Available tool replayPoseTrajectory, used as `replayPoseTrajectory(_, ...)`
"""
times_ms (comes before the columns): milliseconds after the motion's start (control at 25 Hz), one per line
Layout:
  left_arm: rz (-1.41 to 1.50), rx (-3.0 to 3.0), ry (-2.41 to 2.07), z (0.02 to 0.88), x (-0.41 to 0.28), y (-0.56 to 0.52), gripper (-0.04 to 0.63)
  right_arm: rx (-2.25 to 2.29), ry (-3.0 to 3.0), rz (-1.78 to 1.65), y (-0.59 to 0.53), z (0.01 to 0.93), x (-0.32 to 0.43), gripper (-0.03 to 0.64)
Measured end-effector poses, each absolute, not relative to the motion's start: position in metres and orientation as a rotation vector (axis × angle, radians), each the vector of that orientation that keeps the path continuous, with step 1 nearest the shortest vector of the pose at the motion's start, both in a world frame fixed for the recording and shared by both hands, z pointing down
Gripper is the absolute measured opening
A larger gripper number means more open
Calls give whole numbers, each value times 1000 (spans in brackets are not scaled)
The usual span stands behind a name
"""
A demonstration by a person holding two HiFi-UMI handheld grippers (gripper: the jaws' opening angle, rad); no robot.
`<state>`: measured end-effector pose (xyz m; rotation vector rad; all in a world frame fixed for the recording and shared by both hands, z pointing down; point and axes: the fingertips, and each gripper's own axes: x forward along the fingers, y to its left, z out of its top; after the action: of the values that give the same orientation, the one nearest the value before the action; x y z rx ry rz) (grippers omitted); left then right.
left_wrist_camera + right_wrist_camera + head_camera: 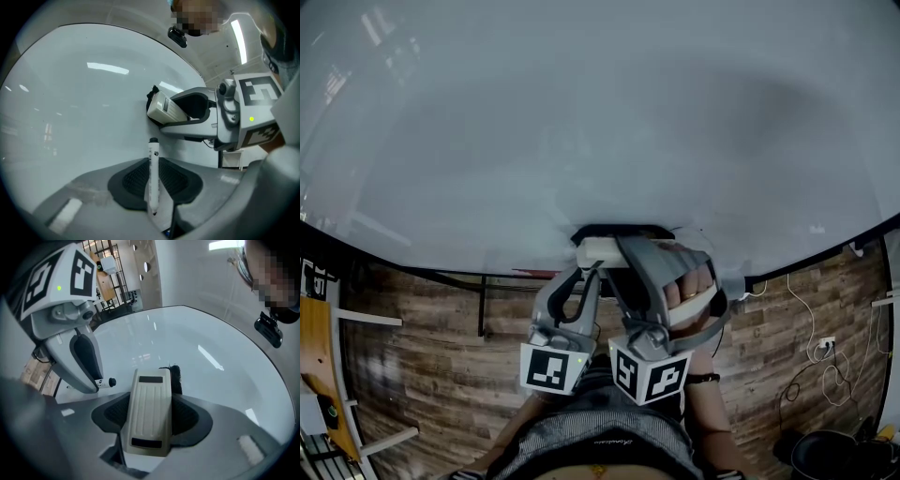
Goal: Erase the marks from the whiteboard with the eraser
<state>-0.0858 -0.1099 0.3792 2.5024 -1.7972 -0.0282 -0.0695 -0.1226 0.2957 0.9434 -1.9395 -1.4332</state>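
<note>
Eraser (149, 416) between jaws of right gripper (151, 401)

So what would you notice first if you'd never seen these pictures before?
The huge whiteboard fills nearly the whole head view, and it looks clean, with no marks I can see. Low in the middle, the right gripper is shut on a cream eraser, its dark felt against the board. Right beside it, the left gripper clamps a white marker pointing at the board.
</note>
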Motion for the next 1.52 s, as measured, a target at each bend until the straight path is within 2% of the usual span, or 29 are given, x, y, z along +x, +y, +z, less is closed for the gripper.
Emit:
replayPoseTrajectory(400,-50,2498,-1808,373,-95,-104,69,945,-1982,-1394,-119,284,-65,262)
replayPoseTrajectory(680,-37,2523,-1772,372,-49,-111,69,995,-1938,-1378,-131,282,-4,262)
replayPoseTrajectory(1520,-41,2543,-1711,379,-53,-112,69,1109,-1914,-1285,-137,280,1,261)
